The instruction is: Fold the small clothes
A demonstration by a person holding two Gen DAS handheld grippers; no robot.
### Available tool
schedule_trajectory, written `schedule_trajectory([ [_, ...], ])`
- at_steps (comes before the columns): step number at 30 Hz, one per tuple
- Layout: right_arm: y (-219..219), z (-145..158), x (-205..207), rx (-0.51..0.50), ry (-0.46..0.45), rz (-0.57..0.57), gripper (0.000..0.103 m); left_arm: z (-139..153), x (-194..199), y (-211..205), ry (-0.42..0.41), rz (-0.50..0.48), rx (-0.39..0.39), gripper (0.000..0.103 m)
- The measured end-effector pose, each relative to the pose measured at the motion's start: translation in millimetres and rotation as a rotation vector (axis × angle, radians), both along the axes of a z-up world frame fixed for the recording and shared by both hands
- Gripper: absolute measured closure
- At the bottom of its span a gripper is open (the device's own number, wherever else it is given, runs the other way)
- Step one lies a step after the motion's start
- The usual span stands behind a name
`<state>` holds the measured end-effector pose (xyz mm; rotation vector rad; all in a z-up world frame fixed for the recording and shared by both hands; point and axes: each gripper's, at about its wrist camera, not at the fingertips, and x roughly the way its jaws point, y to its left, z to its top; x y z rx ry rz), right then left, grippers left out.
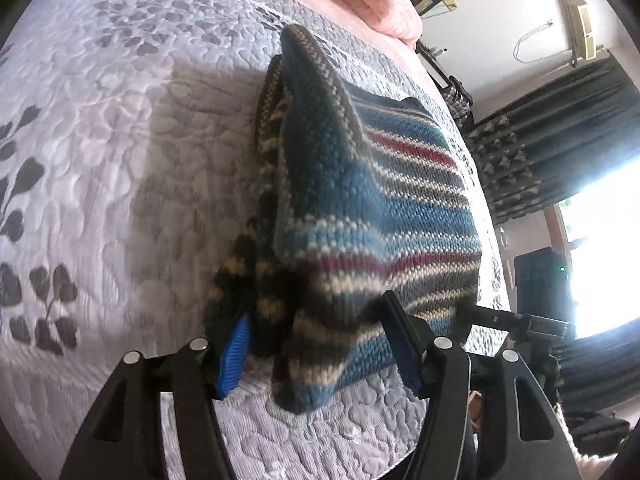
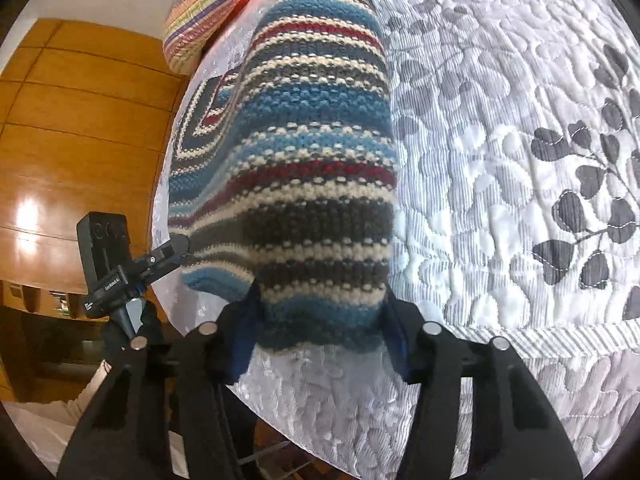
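Sweater (image 1: 380,200): striped knit, lying bunched on quilt (image 1: 120,160) near the bed edge. Left gripper (image 1: 320,344): fingers gaping wide, knit sitting between them, grip unclear. Right gripper (image 2: 320,320): fingers pressing the sweater's near end from both sides.

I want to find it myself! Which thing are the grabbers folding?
Look at the grey leaf-patterned bedspread. Near its edge lies a knitted garment, with the left gripper and right gripper at its near end. Only it has blue, red and cream stripes.
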<state>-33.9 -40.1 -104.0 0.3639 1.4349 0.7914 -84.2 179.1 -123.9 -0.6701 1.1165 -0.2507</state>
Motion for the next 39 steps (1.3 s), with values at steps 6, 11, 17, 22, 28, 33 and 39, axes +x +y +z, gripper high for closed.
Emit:
schedule_trajectory([
  [6,16,-23,13,-0.053,0.01,-0.002,0.055,-27,-13,2,0.063,0.001,0.037,0.041],
  [11,0,-35,7,-0.026,0.04,-0.031,0.054,-29,-11,-2,0.06,0.002,0.054,0.04],
  [17,-11,-21,-2,-0.114,-0.021,-0.044,0.024,-17,-19,-3,0.068,0.016,0.063,0.041],
  [22,-15,-10,-10,-0.202,-0.057,-0.049,0.013,-10,-27,-8,0.118,0.023,0.091,0.041],
  [28,-7,6,-30,-0.411,-0.131,-0.043,0.01,1,-37,-31,0.172,0.022,0.216,0.041],
  [33,12,27,-56,-0.548,-0.214,-0.042,0.009,25,-39,-55,0.184,0.028,0.307,0.033],
  [39,37,61,-78,-0.666,-0.273,-0.071,0.007,49,-41,-73,0.184,0.024,0.388,0.027],
])
